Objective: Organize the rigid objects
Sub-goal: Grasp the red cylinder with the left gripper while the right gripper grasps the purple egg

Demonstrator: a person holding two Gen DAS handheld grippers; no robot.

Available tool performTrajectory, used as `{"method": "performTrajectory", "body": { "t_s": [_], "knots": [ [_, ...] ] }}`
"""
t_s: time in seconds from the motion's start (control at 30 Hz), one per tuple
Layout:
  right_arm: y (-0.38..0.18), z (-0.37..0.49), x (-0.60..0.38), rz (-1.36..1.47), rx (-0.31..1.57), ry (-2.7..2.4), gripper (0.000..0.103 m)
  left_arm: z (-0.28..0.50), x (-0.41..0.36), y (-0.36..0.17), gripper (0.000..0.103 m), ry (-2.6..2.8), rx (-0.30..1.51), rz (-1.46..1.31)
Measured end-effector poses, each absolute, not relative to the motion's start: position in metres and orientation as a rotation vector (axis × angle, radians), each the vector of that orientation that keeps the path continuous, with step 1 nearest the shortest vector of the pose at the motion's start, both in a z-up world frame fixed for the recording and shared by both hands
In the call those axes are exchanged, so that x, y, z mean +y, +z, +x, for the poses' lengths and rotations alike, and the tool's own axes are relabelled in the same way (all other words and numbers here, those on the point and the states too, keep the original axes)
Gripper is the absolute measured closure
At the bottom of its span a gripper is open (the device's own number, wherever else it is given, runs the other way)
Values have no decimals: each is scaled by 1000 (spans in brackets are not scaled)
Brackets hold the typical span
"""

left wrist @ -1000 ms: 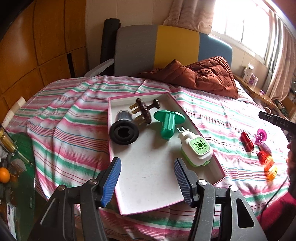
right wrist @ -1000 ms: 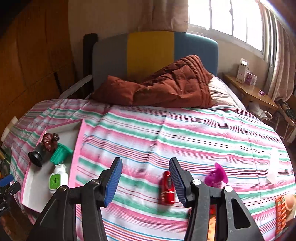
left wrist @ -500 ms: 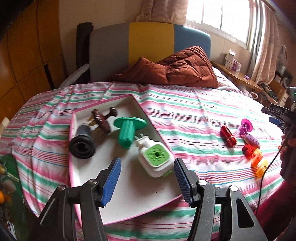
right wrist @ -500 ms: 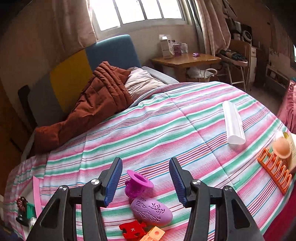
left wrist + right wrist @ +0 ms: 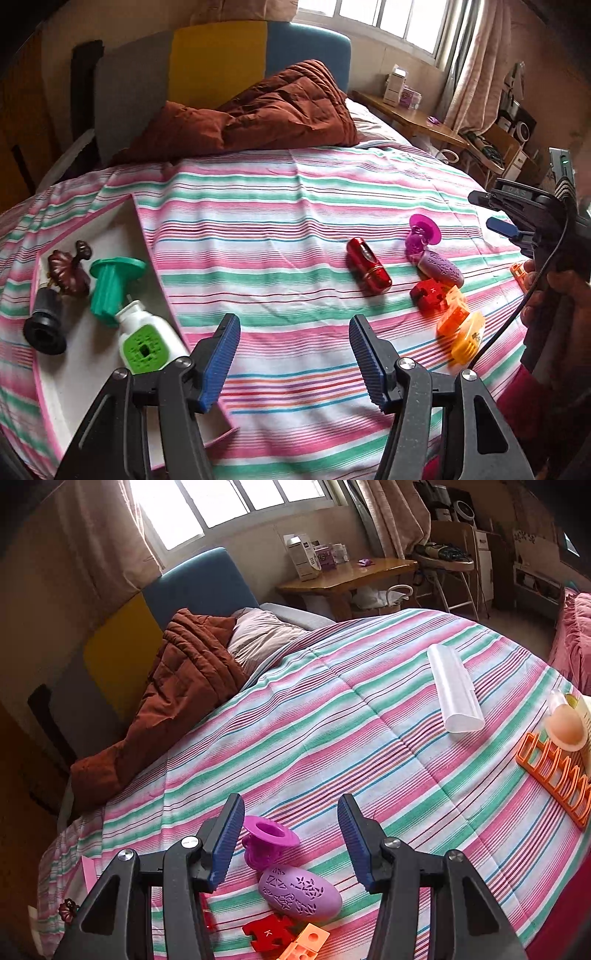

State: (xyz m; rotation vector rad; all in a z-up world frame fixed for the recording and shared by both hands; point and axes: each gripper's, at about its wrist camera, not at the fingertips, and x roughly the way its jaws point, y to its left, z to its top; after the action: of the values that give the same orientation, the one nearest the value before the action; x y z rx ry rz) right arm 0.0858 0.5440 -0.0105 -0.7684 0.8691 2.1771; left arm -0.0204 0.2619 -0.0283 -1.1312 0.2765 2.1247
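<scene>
While a striped bed (image 5: pixel 280 206) fills both views, a brown quilt (image 5: pixel 266 114) lies at its twelve o'clock end and a white tray (image 5: pixel 81 373) sits at eight o'clock in the left view, holding a green-faced plug (image 5: pixel 146 341), a green spool (image 5: pixel 110 284), a black tube (image 5: pixel 44 325) and a brown clip (image 5: pixel 68 267). At three o'clock lie a red case (image 5: pixel 369 266), a purple egg (image 5: pixel 441 267), a magenta cup (image 5: pixel 423 232), a red block (image 5: pixel 428 291) and orange blocks (image 5: pixel 460 328), close together. The left gripper (image 5: pixel 293 358) hovers over bare sheet, its jaws opening, empty. The right gripper (image 5: pixel 291 842) stands part open, holding nothing, the cup (image 5: pixel 267 840) and egg (image 5: pixel 299 891) between its jaws untouched. A white case (image 5: pixel 454 692) and orange rack (image 5: pixel 554 775) lie at two o'clock in the right view
</scene>
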Motion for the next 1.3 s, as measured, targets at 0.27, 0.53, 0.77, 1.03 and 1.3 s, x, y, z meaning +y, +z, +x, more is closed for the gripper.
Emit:
{"method": "performTrajectory", "body": {
  "t_s": [0.27, 0.53, 0.77, 1.03, 1.3],
  "knots": [
    [-21, 94, 558, -771, 992, 2121, 50, -34, 336, -48, 41, 2026, 333, -1138],
    [-31, 87, 559, -831, 1034, 2114, 50, -57, 377, -73, 41, 1972, 294, -1230],
    [-32, 81, 557, -854, 1031, 2131, 50, -70, 405, -99, 49, 1991, 353, -1264],
    [-36, 81, 560, -864, 1058, 2129, 50, -54, 378, -99, 78, 2023, 437, -1160],
    [-43, 86, 566, -868, 1140, 2101, 50, -10, 328, -99, 77, 2039, 465, -1039]
  ]
}}
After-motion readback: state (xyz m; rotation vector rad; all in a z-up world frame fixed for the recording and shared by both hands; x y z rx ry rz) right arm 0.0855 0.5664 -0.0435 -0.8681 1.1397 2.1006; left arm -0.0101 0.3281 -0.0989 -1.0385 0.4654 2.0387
